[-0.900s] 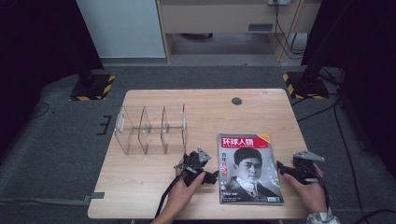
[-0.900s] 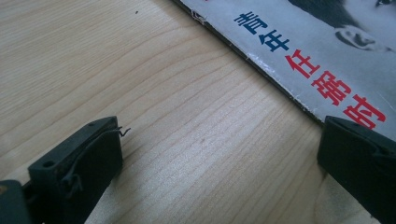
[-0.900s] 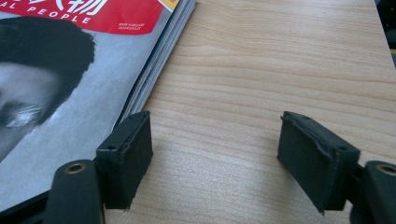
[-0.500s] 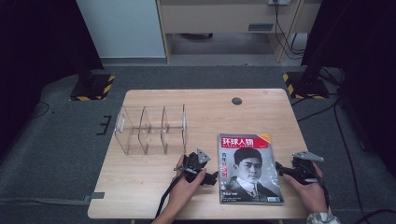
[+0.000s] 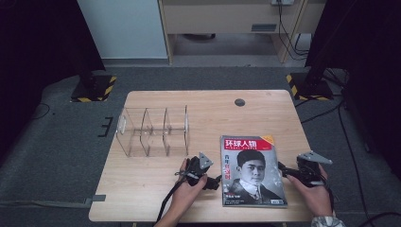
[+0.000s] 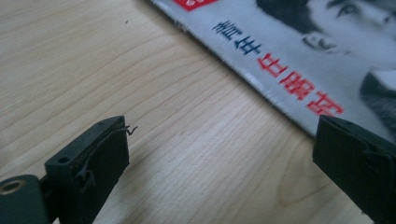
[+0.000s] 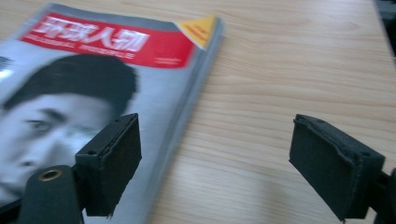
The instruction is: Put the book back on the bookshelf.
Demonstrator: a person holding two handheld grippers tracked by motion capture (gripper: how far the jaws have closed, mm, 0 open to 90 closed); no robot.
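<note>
**Both grippers stood wide at the magazine's long edges**

Grippers flanked the magazine (image 5: 253,170), which lay flat, cover up, on the near right part of the wooden table (image 5: 156,184). The left gripper (image 5: 213,182) sat just beside the spine edge with its jaws spread wide and nothing between them but bare wood; in the left gripper view one jaw stood at the magazine's (image 6: 299,56) edge. The right gripper (image 5: 282,169) was at the opposite, open edge, also spread wide and holding nothing, one jaw over the cover (image 7: 93,84) and the other over the table.

Judged from its thin stack of glossy pages, the magazine would be light but floppy and slick, sagging if lifted by one corner. The bound spine looked like the firmer place to pinch, though a jaw would first have to get under the flat edge.

Farther back to the left stood a clear acrylic divider rack (image 5: 153,132), well apart from the magazine.
</note>
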